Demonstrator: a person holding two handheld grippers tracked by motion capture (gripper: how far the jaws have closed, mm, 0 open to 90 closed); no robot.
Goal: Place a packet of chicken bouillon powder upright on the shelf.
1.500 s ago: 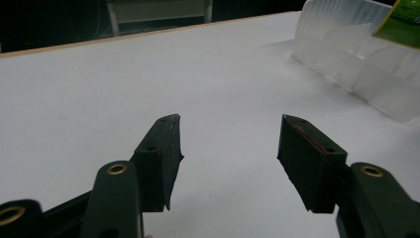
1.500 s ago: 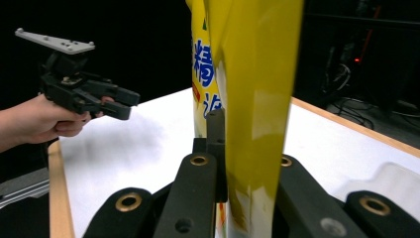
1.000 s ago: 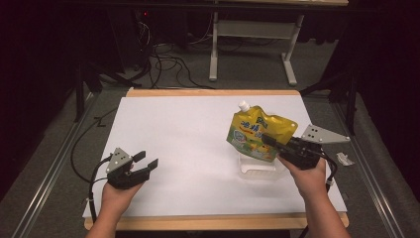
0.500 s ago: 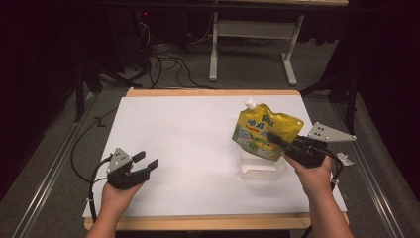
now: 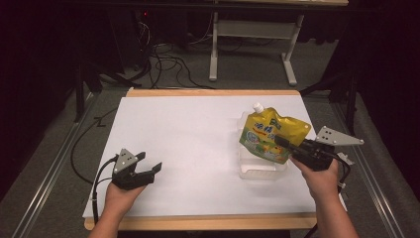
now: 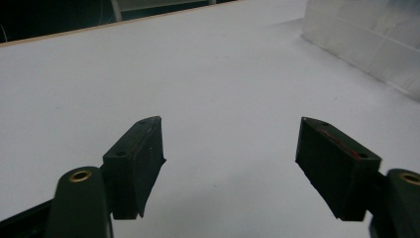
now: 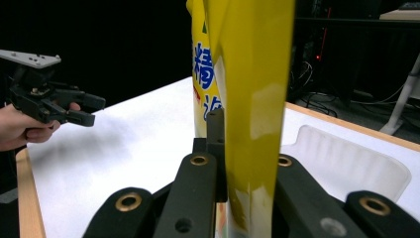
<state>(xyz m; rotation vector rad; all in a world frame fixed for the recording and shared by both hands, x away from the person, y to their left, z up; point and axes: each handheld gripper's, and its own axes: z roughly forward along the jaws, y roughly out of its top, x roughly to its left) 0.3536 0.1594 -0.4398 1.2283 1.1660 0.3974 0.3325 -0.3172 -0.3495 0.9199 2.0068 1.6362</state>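
A yellow spouted pouch (image 5: 270,133) with blue print hangs upright over a clear plastic tray (image 5: 262,171) at the right of the white table. My right gripper (image 5: 278,141) is shut on its lower right edge; in the right gripper view the pouch (image 7: 247,59) stands clamped between the jaws of the right gripper (image 7: 242,144). My left gripper (image 5: 150,162) rests low near the table's front left, and its jaws have just been opening. In the left gripper view the left gripper (image 6: 230,148) stands open with only white tabletop between its jaws.
The white table top (image 5: 188,134) has a wooden rim. In the right gripper view the clear tray (image 7: 341,163) lies behind the pouch, with the left gripper (image 7: 91,111) farther off. A table frame and cables sit on the dark floor beyond.
The right gripper has carried the pouch slightly to the right. The left gripper's jaws stand wider apart than before; that hand has stayed in place.
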